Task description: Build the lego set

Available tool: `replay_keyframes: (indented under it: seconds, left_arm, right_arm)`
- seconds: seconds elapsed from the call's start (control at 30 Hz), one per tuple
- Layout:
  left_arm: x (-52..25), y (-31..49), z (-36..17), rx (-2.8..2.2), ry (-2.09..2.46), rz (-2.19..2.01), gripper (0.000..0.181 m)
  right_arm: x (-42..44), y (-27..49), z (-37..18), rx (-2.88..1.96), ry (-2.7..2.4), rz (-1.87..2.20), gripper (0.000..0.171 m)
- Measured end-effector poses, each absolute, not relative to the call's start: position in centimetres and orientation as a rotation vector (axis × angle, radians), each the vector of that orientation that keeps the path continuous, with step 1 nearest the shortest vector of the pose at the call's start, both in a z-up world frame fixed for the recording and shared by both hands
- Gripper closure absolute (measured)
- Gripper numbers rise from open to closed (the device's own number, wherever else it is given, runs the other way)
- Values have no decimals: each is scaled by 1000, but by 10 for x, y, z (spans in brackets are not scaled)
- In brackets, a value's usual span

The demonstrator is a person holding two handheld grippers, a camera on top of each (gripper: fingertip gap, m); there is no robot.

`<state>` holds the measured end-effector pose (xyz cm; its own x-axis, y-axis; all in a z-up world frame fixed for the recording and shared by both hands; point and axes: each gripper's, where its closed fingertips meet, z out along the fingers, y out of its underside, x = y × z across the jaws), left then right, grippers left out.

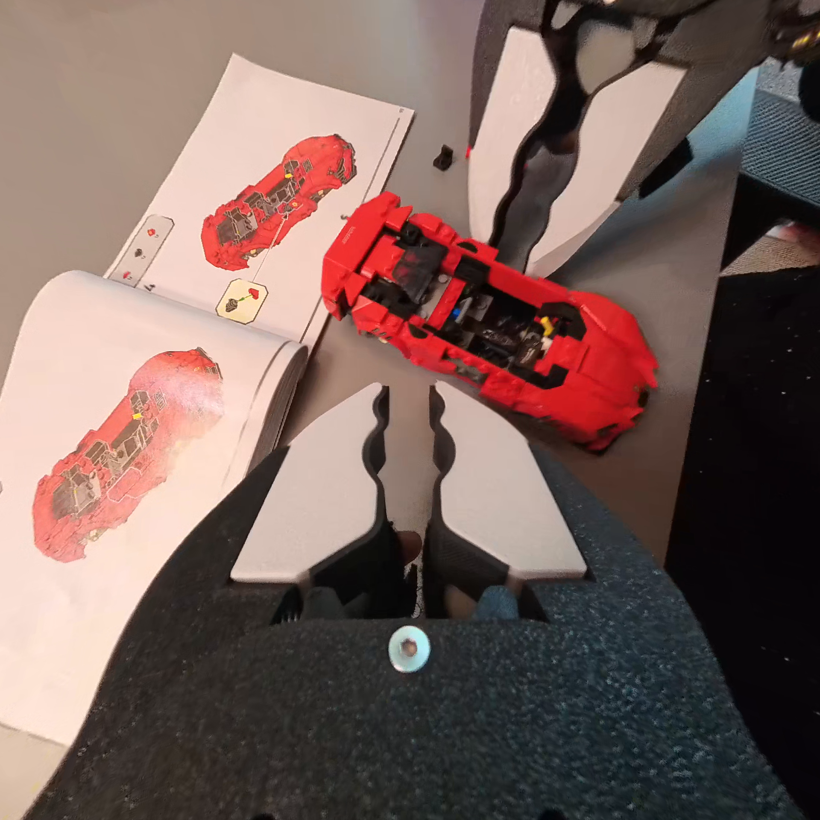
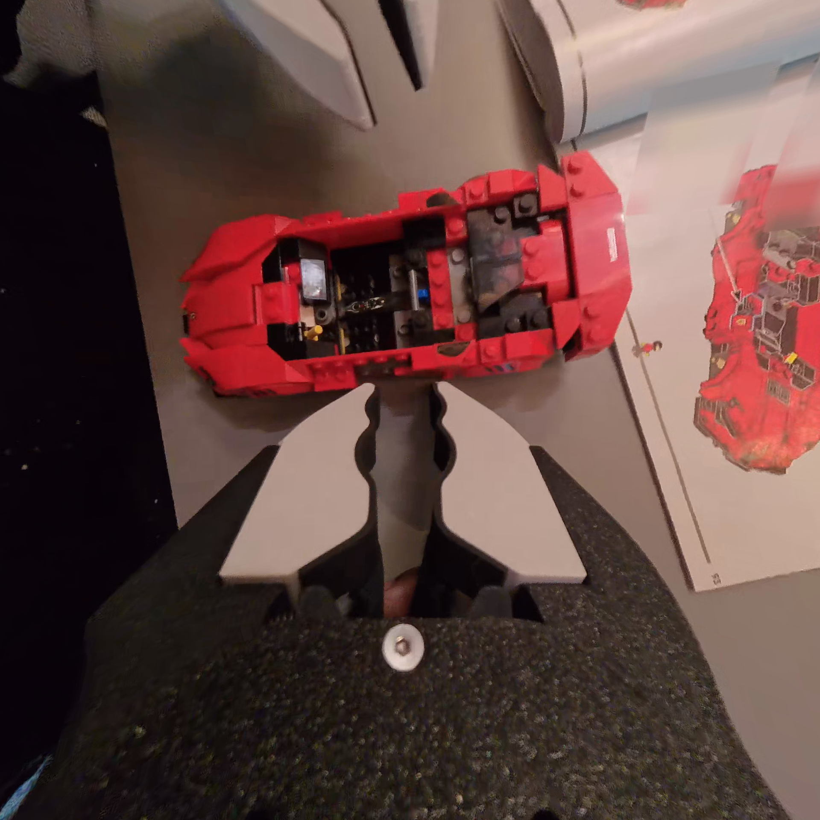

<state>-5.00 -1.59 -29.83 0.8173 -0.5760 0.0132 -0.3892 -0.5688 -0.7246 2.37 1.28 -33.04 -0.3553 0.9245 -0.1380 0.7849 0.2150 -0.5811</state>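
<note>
**Half-built red car sits between two empty claws**

A partly assembled red Lego car [image 1: 483,319] lies roofless on the grey bench [image 1: 111,80], at the centre of the left wrist view, its black interior and studs exposed. In the right wrist view the same car [image 2: 404,284] stretches across the middle of the frame, its wedge-shaped nose toward the left and its blunt end toward the right, where it just meets the edge of the instruction booklet [image 2: 692,399].

The left claw [image 1: 408,390] fills the lower half of its own view, its two grey fingers parted by a narrow gap with nothing between them; its tips point at the near flank of the car without visibly touching it. The right claw [image 2: 404,388] is likewise slightly parted and empty, its tips just beside the side of the car at lower centre of its frame; whether they touch the bricks cannot be told. In the left wrist view the right claw [image 1: 517,262] comes down from the upper right, its tips close to the car's far side.

The open booklet [image 1: 186,310] spreads over the left side of the left wrist view, its pages printed with pictures of the red car. A small loose black piece [image 1: 443,156] rests on the bench in the upper middle of that view, between the booklet's corner and the right claw.
</note>
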Motion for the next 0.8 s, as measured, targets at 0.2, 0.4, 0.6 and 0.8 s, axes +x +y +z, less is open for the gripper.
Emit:
replay_keyframes:
  seconds: [0.2,0.4,0.6,0.8]
  left_arm:
    - [-42,-28,-283,-2209,710,-257,164]
    - [-34,-43,-273,-2196,706,-210,164]
    - [-25,-55,-275,-2212,702,-184,164]
    - [-106,-56,-269,-2234,595,112,164]
  right_arm:
    - [-1,6,-331,-1554,-2225,834,148]
    - [-23,-9,-330,-1509,-2228,845,146]
    - [-37,-19,-331,-1472,-2221,848,146]
    - [-28,-6,-322,-1454,-2242,792,145]
